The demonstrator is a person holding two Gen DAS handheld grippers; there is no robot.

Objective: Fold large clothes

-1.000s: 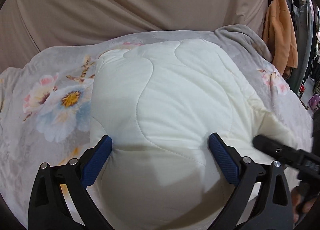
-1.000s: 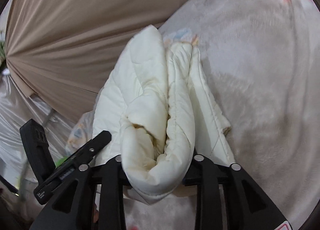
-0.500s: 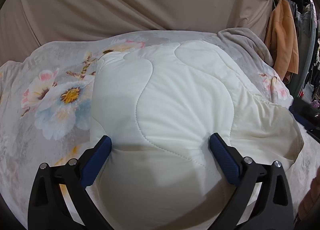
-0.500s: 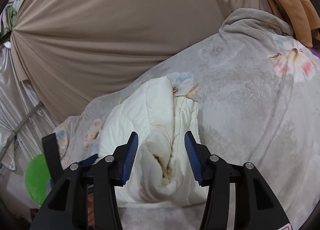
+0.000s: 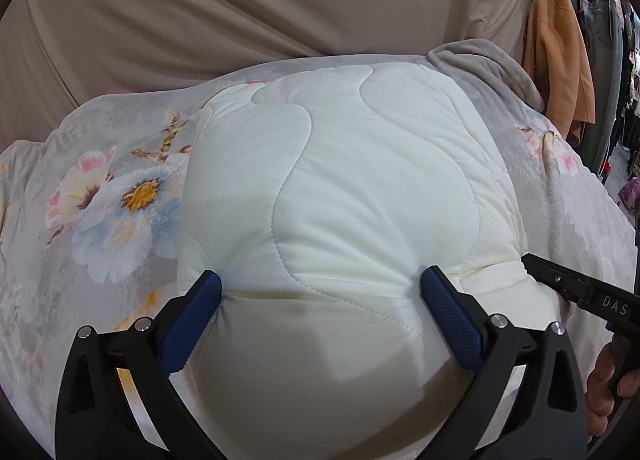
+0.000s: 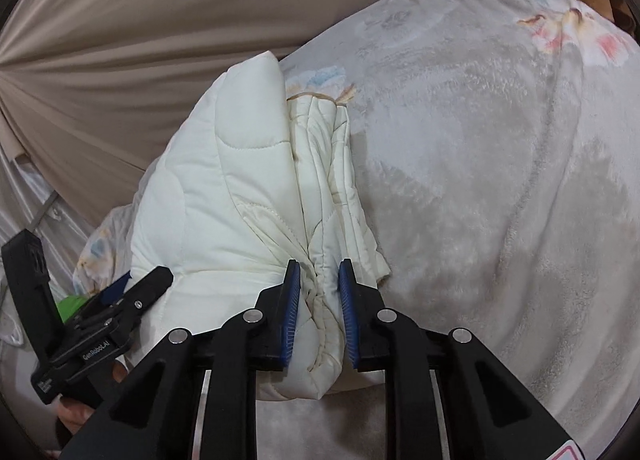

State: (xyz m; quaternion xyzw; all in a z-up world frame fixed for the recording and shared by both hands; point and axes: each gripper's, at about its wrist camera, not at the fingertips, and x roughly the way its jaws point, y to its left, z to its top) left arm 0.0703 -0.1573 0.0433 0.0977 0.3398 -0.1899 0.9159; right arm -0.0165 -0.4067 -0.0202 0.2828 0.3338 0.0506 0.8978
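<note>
In the left wrist view, a grey floral blanket (image 5: pixel 80 220) fills the left side of the frame, a big pale flower printed at left centre. In the middle lies the cream quilted garment (image 5: pixel 340 188), folded into a thick bundle on that blanket. The left gripper (image 5: pixel 320 316) sits at the bottom centre, its blue pads spread wide and pressed into the bundle's near edge from either side, so it grips the padded cloth across its bulk. At the upper right an orange garment (image 5: pixel 560 60) hangs beside a beige curtain (image 5: pixel 240 12). At the lower right edge a person's hand (image 5: pixel 604 384) shows.

In the right wrist view, the beige curtain fills the upper left, and the left gripper's black body appears at the lower left beside a bit of green. The cream bundle runs up the middle left, its stacked edges facing the camera. At the bottom centre the right gripper (image 6: pixel 319 316) is closing, its blue pads pinching a narrow fold of that bundle's layered edge. The grey blanket spreads across the right half. No containers appear here.
</note>
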